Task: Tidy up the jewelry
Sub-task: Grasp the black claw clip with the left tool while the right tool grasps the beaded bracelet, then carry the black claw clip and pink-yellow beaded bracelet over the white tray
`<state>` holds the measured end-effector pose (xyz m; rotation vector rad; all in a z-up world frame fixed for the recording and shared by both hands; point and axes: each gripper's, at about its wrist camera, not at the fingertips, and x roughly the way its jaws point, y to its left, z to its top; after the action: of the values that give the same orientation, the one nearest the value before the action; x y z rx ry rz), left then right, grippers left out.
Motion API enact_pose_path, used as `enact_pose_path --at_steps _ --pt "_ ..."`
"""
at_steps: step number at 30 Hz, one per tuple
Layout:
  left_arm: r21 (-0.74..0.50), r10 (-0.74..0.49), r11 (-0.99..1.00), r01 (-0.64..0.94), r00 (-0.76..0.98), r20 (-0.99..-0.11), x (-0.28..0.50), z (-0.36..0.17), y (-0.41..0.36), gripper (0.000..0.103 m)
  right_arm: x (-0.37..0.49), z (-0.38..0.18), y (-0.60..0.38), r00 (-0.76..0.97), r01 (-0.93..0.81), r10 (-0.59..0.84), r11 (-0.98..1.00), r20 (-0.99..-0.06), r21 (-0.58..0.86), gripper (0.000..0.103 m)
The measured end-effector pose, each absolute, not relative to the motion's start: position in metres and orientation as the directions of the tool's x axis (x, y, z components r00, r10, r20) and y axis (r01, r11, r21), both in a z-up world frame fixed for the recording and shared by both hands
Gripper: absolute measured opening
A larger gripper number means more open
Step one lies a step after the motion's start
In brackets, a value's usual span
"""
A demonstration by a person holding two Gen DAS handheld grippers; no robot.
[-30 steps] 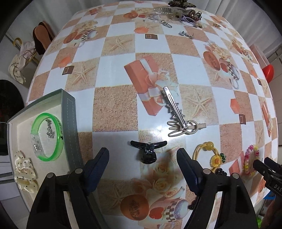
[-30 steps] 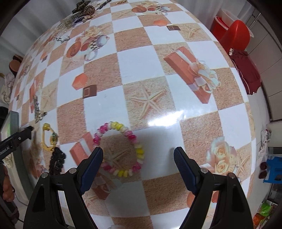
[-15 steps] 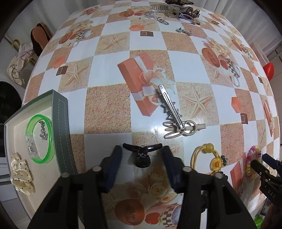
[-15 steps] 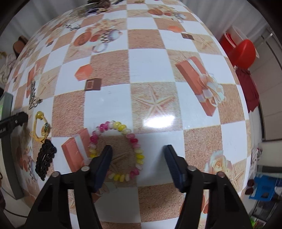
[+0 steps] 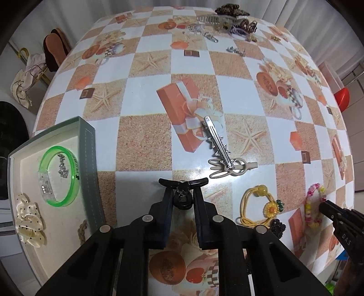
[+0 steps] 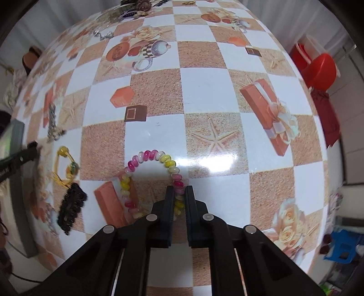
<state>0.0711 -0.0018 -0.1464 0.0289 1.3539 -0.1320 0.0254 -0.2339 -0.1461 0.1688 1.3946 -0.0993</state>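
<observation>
A black claw clip (image 5: 183, 182) lies on the checked tablecloth, and my left gripper (image 5: 183, 193) points down over it. Its jaws are closing, with both pads against the clip's body. In the right wrist view my right gripper (image 6: 180, 189) is shut on the right side of a pink, yellow and white bead bracelet (image 6: 147, 156) that rests on the cloth. The left wrist view shows that bracelet (image 5: 315, 189) at the far right, with the right gripper (image 5: 323, 205) on it. At the left stands a grey-walled tray (image 5: 87, 145) holding a green bangle (image 5: 75, 164) and a dotted cream scrunchie (image 5: 27, 218).
A silver hair clip (image 5: 216, 139) overlaps a beige clip (image 5: 227, 169) just beyond the claw clip. A yellow sunflower hair tie (image 5: 252, 200) and a black glitter clip (image 6: 71, 208) lie between the grippers. Several more hair pieces (image 5: 227, 18) sit at the far edge.
Both grippers went from wide open to closed: the left on the black claw clip, the right on the bead bracelet's right side. Both also came closer to the table.
</observation>
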Motion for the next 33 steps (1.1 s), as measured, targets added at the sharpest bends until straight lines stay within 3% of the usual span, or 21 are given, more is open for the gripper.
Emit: enact_pose_path --at_steps 15,33 --pt "-0.088 -0.103 0.994 0.063 0.292 -0.951 0.056 -0.106 0.035 0.023 0.042 -0.107 -0.247 0.251 0.216 0.116 0.961 -0.961 0.172 0.010" --pt "-0.072 -0.011 0.982 -0.176 0.328 -0.945 -0.005 -0.091 0.149 0.023 0.070 -0.059 -0.143 0.311 -0.029 0.257 0.965 -0.915 0.261 0.010"
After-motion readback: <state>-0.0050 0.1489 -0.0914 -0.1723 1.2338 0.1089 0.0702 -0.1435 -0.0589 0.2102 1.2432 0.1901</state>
